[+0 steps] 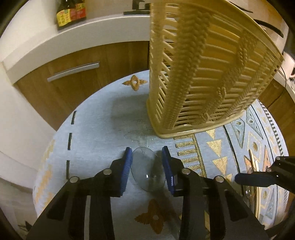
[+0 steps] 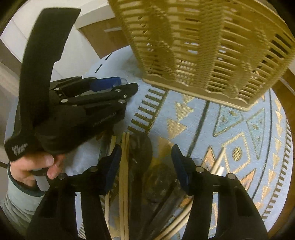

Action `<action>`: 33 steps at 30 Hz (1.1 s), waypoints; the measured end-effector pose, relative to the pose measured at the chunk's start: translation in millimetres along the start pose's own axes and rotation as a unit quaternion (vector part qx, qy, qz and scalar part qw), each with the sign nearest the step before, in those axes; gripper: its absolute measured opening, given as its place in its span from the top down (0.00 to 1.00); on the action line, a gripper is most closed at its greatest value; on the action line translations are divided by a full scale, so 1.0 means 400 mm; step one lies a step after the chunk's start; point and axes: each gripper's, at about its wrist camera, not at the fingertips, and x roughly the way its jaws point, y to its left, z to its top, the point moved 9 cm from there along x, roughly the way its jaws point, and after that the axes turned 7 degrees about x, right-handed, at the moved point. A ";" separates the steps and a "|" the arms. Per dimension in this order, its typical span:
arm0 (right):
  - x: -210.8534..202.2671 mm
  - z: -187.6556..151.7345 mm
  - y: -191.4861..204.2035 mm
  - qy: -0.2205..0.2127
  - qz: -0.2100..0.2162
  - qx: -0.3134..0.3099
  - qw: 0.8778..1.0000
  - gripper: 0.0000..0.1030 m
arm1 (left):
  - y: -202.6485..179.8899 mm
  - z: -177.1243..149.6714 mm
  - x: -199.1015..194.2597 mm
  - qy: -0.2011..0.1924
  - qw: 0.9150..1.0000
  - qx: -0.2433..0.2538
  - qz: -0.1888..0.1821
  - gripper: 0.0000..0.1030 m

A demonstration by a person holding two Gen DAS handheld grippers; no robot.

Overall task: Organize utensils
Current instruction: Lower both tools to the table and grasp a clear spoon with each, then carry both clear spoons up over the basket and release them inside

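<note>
My left gripper [image 1: 147, 150] points down at the blue patterned cloth [image 1: 103, 129]. Its blue pads sit against both edges of a clear plastic spoon's bowl [image 1: 147, 171]. My right gripper [image 2: 146, 147] hangs open over a pile of utensils: a wooden fork [image 2: 125, 158], dark spoons [image 2: 141, 145] and clear plastic pieces lie between its fingers, none clamped. A beige slatted basket [image 1: 202, 73] stands on the cloth just beyond both grippers, also filling the top as the basket [image 2: 202, 46]. The left gripper [image 2: 118, 83] shows at the left, held by a person's hand [image 2: 33, 166].
A wooden cabinet door with a metal handle [image 1: 73, 71] stands behind the cloth under a white countertop [image 1: 55, 40], which carries a sauce bottle [image 1: 71, 13]. More wooden sticks [image 1: 255, 166] lie at the right beside my right gripper's finger [image 1: 258, 179].
</note>
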 end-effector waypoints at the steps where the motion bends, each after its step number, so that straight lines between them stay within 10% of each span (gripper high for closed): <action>1: 0.007 0.000 0.006 0.003 0.000 0.000 1.000 0.52 | -0.003 0.001 -0.001 -0.001 1.000 0.001 -0.001 0.69; 22: 0.072 0.000 0.073 0.005 -0.044 -0.040 0.998 0.72 | 0.017 -0.041 -0.139 -0.047 0.998 0.013 -0.026 0.70; 33: -0.128 0.017 0.080 -0.112 0.023 -0.038 0.993 0.72 | -0.025 -0.010 -0.319 -0.145 0.987 0.034 -0.052 0.71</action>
